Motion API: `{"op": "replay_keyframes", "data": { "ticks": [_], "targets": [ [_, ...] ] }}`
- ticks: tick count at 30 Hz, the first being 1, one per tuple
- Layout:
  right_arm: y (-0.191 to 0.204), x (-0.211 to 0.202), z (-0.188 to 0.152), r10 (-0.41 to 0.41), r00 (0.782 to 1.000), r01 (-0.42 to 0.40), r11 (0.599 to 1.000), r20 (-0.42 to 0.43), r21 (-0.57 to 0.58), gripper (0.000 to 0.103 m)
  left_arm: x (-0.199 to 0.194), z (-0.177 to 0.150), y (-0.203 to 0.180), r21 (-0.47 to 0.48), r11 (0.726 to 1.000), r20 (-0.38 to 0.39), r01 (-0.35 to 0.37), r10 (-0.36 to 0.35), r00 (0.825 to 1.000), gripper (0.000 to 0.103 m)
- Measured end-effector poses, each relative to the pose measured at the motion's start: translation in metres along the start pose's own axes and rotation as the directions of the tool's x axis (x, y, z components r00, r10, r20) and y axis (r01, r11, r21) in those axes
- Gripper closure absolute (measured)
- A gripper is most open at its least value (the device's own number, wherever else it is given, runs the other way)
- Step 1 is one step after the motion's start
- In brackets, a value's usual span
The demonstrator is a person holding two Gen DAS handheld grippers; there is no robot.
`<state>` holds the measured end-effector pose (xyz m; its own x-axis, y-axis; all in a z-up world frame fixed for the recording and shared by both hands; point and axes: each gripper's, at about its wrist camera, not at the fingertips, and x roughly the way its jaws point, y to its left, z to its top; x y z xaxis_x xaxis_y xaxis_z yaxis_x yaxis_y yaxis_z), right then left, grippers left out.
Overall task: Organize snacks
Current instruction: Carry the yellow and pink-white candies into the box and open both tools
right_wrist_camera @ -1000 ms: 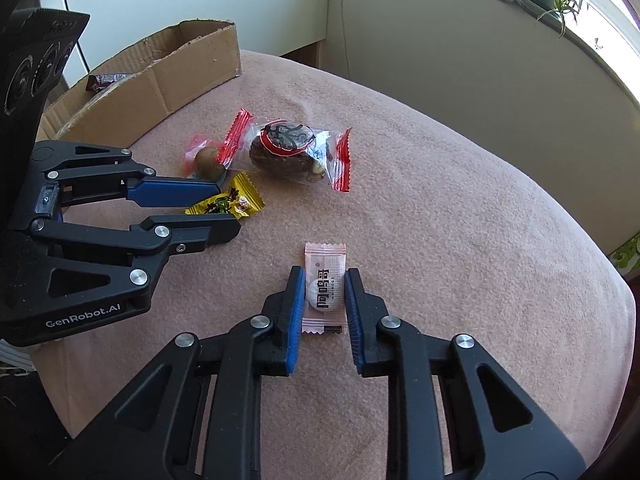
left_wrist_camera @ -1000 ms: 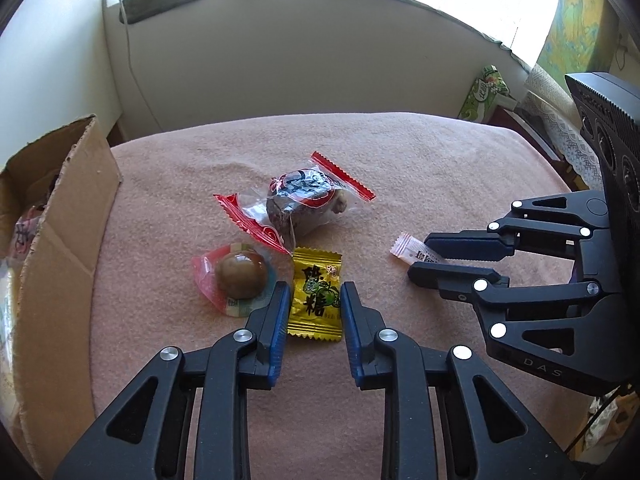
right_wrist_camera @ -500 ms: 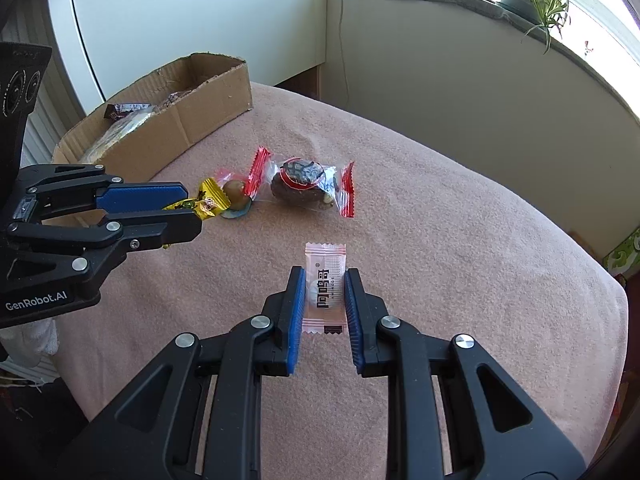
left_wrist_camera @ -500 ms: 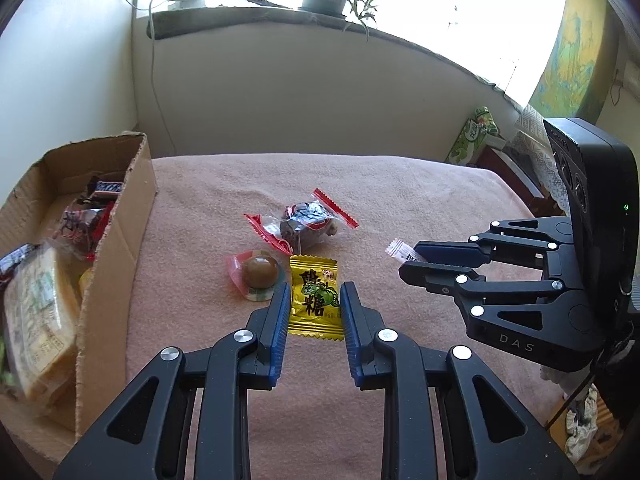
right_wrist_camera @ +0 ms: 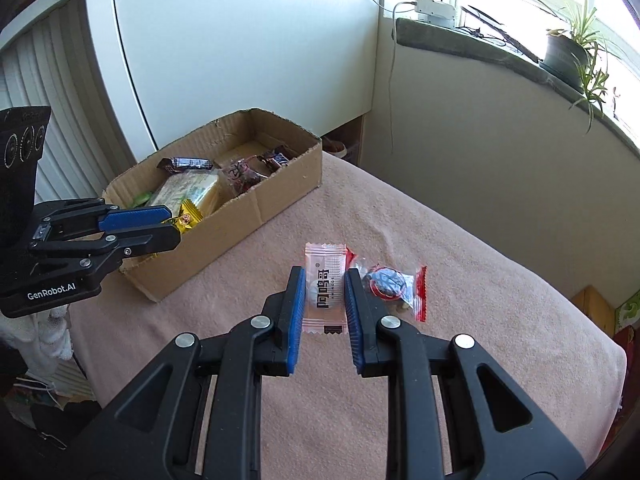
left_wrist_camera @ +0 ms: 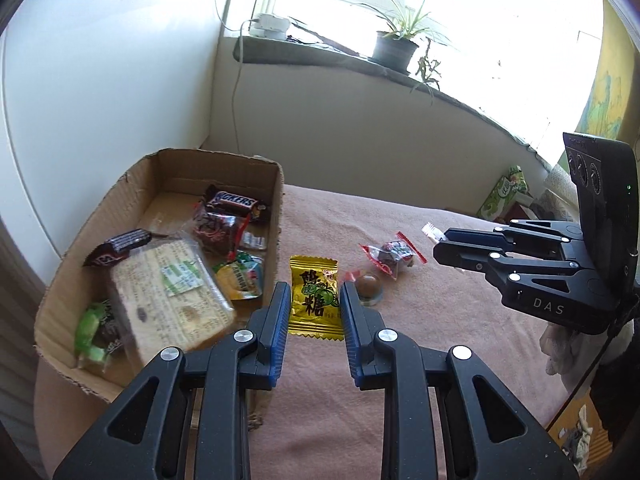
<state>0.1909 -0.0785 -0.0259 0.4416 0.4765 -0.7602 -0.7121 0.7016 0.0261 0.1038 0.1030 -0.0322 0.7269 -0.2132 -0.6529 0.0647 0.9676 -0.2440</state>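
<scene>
My left gripper (left_wrist_camera: 314,300) is shut on a yellow candy packet (left_wrist_camera: 315,296) and holds it in the air beside the near right corner of the cardboard box (left_wrist_camera: 276,200); it also shows in the right wrist view (right_wrist_camera: 176,226). My right gripper (right_wrist_camera: 324,292) is shut on a pale pink sachet (right_wrist_camera: 325,286) and holds it above the table. A red-ended wrapped dark snack (left_wrist_camera: 390,254) and a small round brown snack (left_wrist_camera: 369,286) lie on the pink cloth (left_wrist_camera: 440,360).
The box holds several snacks: a Snickers bar (left_wrist_camera: 234,200), a wrapped sandwich (left_wrist_camera: 168,296), other packets. A windowsill with a potted plant (left_wrist_camera: 394,46) runs behind. A green packet (left_wrist_camera: 506,194) stands at the table's far right edge.
Both grippers have risen with their packets. The left one has swung left toward the box, so the box's inside now shows. The two other snacks stay on the cloth.
</scene>
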Motion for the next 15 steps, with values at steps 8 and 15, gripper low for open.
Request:
{"op": "replay_keyframes", "data": {
  "ticks": [8, 15],
  "targets": [
    [0.04, 0.014, 0.03, 0.067, 0.998, -0.066, 0.997, 0.019, -0.049, 0.083, -0.021, -0.003, 0.047, -0.068, 0.994, 0.031, -0.088, 0.09, 0.995, 0.079],
    [0.067, 0.033, 0.049, 0.12, 0.993, -0.118, 0.99, 0.016, -0.072, 0.083, -0.035, -0.008, 0.07, -0.094, 0.984, 0.041, -0.149, 0.153, 0.987, 0.079]
  ]
}}
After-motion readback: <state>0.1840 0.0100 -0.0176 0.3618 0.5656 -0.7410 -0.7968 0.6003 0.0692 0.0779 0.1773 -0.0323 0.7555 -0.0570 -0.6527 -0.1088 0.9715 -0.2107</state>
